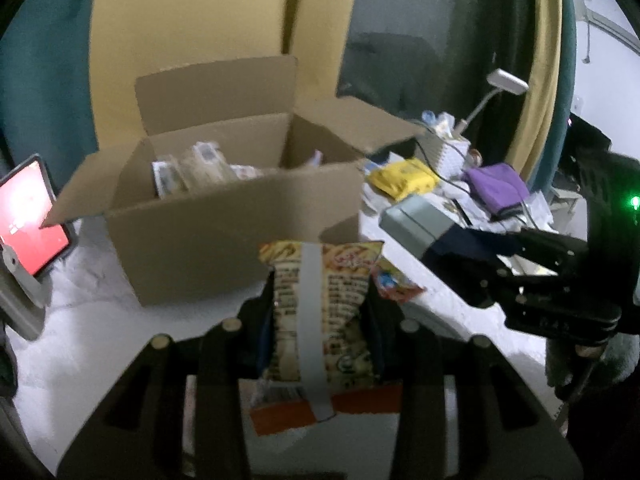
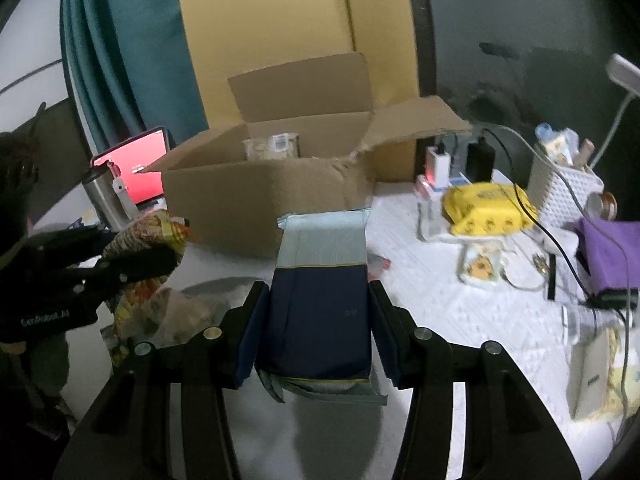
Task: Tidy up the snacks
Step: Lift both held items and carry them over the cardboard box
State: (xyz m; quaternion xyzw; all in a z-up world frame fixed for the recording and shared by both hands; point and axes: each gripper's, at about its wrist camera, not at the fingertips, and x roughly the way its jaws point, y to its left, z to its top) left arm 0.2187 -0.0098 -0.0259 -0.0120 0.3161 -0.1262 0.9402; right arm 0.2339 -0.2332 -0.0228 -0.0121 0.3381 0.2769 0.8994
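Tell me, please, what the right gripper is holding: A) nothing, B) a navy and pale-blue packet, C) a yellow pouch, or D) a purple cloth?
B: the right gripper has its jaws closed on the sides of the navy and pale-blue packet, in front of the cardboard box.

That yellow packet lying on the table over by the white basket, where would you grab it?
Grip the yellow packet across its narrower width, coming from above: it lies flat and soft-looking. Avoid its right end, where a black cable crosses it. Both tools are full now anyway.
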